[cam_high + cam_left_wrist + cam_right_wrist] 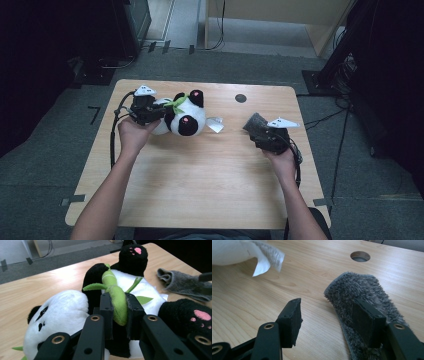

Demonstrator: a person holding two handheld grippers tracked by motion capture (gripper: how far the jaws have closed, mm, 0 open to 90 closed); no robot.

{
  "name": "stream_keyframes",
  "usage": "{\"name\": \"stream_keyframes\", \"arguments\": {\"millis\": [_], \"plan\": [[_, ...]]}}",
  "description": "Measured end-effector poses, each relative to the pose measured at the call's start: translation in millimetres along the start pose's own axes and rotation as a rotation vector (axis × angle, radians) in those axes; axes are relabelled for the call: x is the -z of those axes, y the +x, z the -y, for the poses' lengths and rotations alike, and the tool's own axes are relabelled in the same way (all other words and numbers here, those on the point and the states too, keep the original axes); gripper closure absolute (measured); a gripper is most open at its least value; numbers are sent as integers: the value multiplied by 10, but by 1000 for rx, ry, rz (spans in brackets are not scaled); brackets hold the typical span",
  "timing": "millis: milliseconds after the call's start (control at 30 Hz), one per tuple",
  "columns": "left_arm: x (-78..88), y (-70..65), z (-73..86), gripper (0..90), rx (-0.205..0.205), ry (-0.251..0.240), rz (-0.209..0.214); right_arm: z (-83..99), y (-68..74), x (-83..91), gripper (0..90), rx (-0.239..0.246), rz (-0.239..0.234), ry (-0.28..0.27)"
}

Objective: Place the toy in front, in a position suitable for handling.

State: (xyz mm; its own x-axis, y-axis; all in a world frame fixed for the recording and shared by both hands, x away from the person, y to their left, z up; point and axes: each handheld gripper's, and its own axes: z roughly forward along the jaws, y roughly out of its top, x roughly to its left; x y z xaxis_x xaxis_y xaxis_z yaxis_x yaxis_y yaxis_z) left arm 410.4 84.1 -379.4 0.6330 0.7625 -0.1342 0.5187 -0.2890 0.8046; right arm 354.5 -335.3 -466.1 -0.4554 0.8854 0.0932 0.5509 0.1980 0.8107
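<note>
**Panda pinched by its bamboo, grey sock waiting at the right**

While the high view looked down on the wooden table (200, 170), the left gripper (150, 112) sat at the far left, tight against the plush panda (187, 117), which lay on its back with pink paw pads up. A white tag (215, 125) stuck out from the toy toward the middle of the table. Over on the right, well apart, the right gripper (257, 131) was at a grey sock (255, 123). A round cable hole (240, 98) showed in the tabletop beyond them, and black stands and cables crowded the floor around the table.

Switching to the left gripper view, and what a close-up: the jaws were clamped on the green bamboo stalk (117, 303) stitched to the panda's chest, pads pressing it from both sides. The white head (60, 315) filled the lower left, black feet rose beyond, and the sock (182, 285) lay on the table behind the toy.

From the right gripper view, the jaws stood apart, one bare over the wood, the other lying on the fuzzy sock (362, 295), nothing squeezed between them. The tag (268, 261) hung in at the top left, its print too blurred to read, and the hole (360, 256) sat farther off.
</note>
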Motion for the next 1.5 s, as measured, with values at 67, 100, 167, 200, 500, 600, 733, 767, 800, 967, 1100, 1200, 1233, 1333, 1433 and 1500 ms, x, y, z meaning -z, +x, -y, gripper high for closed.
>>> {"name": "stream_keyframes", "arguments": {"millis": [67, 100, 167, 200, 500, 600, 733, 767, 800, 967, 1100, 1200, 1233, 1333, 1433, 1500], "plan": [[-1, -58, 21, 789, 7, 5, 25, 2, -9, 7, 414, 6, 4, -3], [3, -89, 32, 789, 10, 8, 35, 2, -12, 9, 414, 12, 9, -6], [16, -162, 58, 789, 13, 5, 42, 9, -17, 7, 410, 24, 15, -9], [20, -193, 71, 789, 20, 2, 51, 13, -21, 5, 409, 26, 17, -8], [-41, -452, 174, 790, 12, 18, 73, 24, -62, 0, 410, 5, 16, -11], [-69, -519, 186, 790, 19, 20, 83, 26, -66, -6, 409, 4, 18, -8], [-78, -621, 201, 788, 23, 15, 92, 32, -79, -7, 410, 3, 18, -8], [-83, -644, 206, 788, 23, 13, 94, 32, -79, -7, 410, 3, 18, -8], [-92, -661, 214, 787, 23, 11, 99, 34, -84, -7, 409, 0, 17, -7], [-182, -702, 278, 781, 20, 27, 117, 39, -89, -14, 405, -3, 16, -4], [-218, -693, 336, 760, 10, 36, 126, 41, -90, -23, 405, -5, 17, 0], [-191, -669, 369, 719, 15, 0, 137, 42, -96, -35, 405, -7, 26, 0], [-176, -657, 373, 692, 19, -7, 138, 40, -99, -39, 404, -10, 28, -3], [-133, -614, 380, 541, 9, -20, 130, 30, -106, -58, 403, -10, 31, 3], [-79, -555, 411, 455, 11, -33, 136, 10, -104, -76, 392, -4, 45, 4], [-44, -505, 433, 429, 13, -32, 140, -12, -113, -90, 386, -11, 50, 2]]}}
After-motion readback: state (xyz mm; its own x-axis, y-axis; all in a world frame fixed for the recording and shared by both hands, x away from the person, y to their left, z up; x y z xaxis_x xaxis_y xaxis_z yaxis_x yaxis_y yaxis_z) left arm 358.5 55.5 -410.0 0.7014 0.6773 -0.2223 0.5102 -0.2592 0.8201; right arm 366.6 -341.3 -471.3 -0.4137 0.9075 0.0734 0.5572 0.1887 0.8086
